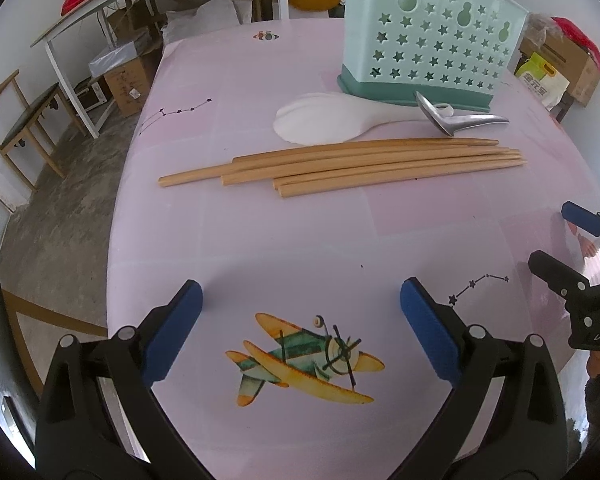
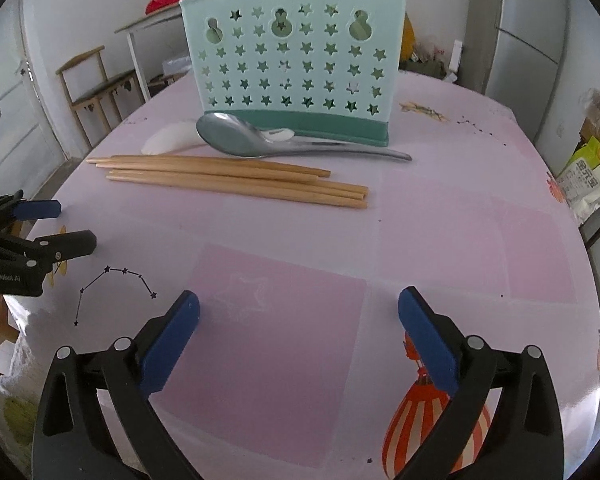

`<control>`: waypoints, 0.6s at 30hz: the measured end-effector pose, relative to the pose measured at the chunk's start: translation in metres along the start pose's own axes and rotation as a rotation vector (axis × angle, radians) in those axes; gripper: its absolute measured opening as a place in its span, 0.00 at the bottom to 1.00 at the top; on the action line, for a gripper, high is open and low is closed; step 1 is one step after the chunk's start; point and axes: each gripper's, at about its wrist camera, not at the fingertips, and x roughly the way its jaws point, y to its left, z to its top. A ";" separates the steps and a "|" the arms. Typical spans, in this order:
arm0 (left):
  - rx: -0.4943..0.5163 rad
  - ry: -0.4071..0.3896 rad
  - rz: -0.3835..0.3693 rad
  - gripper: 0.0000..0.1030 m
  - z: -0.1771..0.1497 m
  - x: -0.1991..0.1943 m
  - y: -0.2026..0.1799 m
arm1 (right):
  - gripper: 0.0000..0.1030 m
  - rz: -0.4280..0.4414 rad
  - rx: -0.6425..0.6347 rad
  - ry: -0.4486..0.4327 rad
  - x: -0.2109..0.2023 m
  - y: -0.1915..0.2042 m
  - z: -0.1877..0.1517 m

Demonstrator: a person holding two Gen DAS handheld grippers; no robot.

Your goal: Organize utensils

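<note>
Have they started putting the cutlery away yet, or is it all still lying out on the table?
Nothing looks put away yet. The chopsticks, metal spoon and white rice paddle all lie on the table in front of the green holder. The left gripper and right gripper are open and hold nothing. Every piece is left to do.

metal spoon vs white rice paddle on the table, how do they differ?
The metal spoon is shiny steel; the white rice paddle is matte white. The spoon's handle crosses over the paddle's handle, so the paddle is partly hidden in the right wrist view. Both lie loose between the wooden chopsticks and the green utensil holder.
</note>
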 end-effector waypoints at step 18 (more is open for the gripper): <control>0.028 -0.289 -0.364 0.52 0.073 -0.035 -0.033 | 0.90 0.068 0.147 -0.019 -0.009 -0.044 0.010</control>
